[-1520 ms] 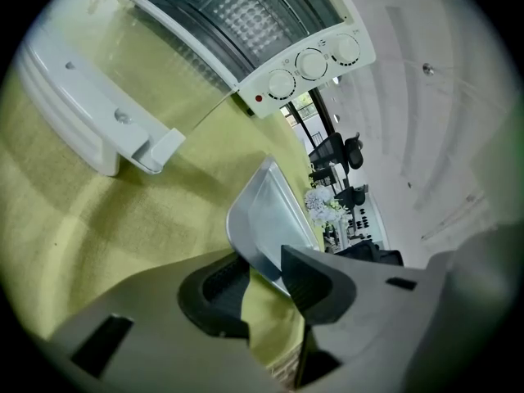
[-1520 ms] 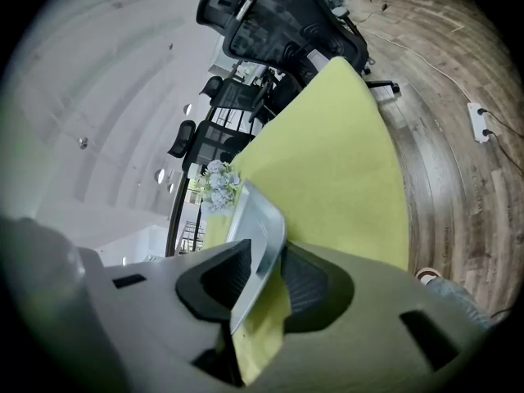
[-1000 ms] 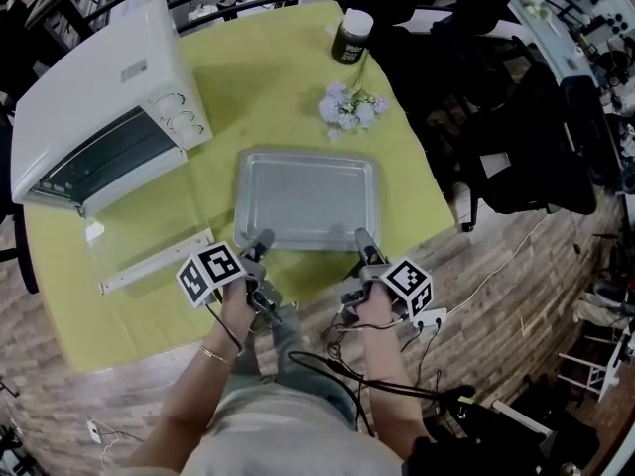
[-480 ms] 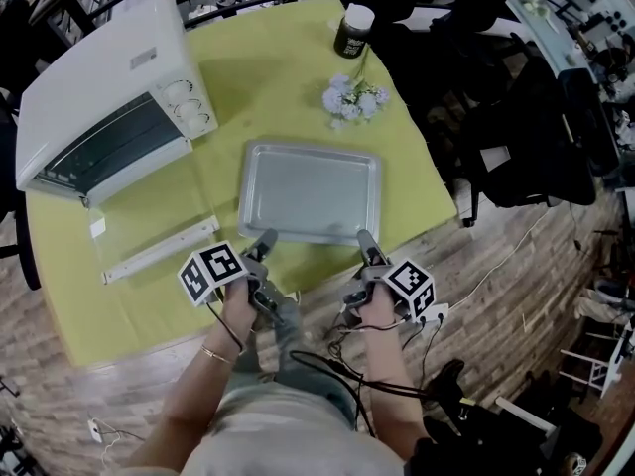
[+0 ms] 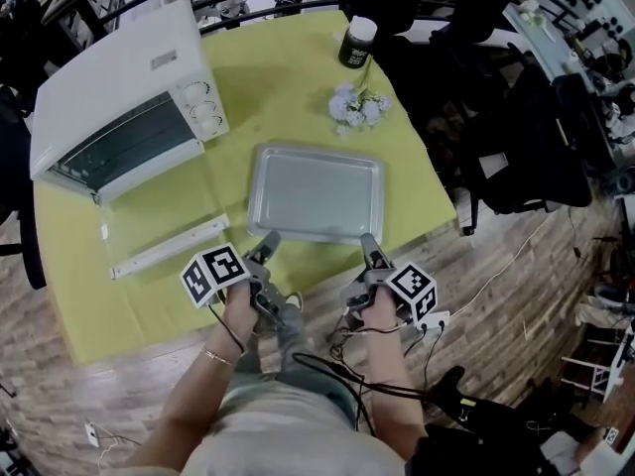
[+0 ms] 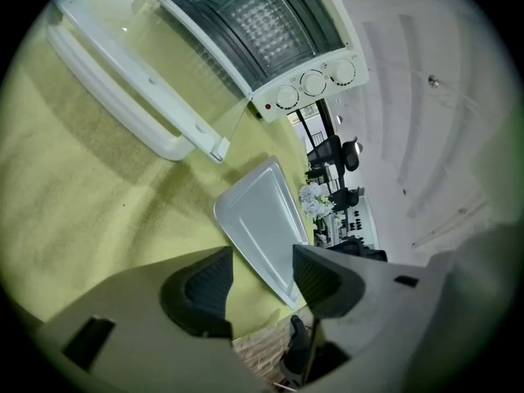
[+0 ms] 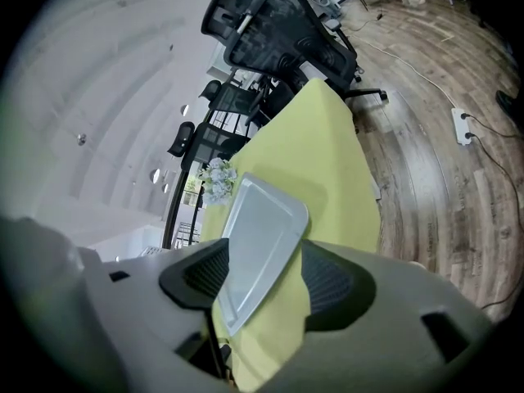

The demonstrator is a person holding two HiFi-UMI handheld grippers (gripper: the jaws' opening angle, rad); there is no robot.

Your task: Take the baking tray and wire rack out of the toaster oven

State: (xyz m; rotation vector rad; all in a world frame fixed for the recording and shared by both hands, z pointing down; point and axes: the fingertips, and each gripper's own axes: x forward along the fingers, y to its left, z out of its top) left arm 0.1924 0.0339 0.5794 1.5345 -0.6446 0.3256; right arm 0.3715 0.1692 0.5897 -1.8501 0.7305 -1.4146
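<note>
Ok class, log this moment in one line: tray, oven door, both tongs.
tray: on table, outside oven; oven door: open; left tongs: open, empty; right tongs: open, just narrowed slightly, nothing gripped

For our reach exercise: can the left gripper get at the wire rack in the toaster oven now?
Probably yes: the oven door lies open and nothing stands between the open left gripper and the wire rack.

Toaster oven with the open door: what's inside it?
Inside the toaster oven, the left gripper view shows a wire grid, likely the wire rack. The remaining cavity is too dark to tell; the baking tray lies outside.
</note>
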